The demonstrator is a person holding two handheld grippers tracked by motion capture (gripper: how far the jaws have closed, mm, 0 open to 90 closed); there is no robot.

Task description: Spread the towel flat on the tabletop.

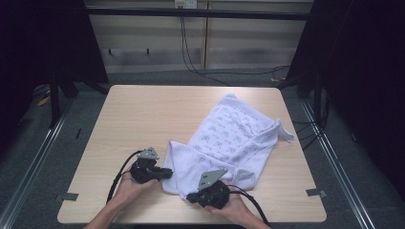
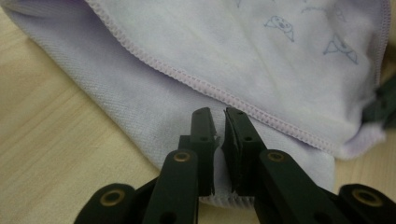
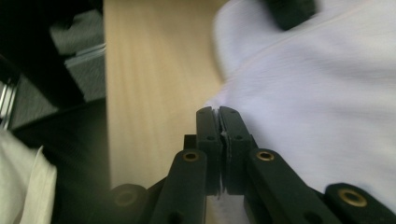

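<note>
A cloth is lying on the right half of the counter, stretching from its far right part towards the near edge. The left hand-held gripper is sitting at the cloth's near left edge, its jaws closing on the hem. The right hand-held gripper is sitting at the cloth's near corner, close to the counter's front edge, pinching it.
</note>
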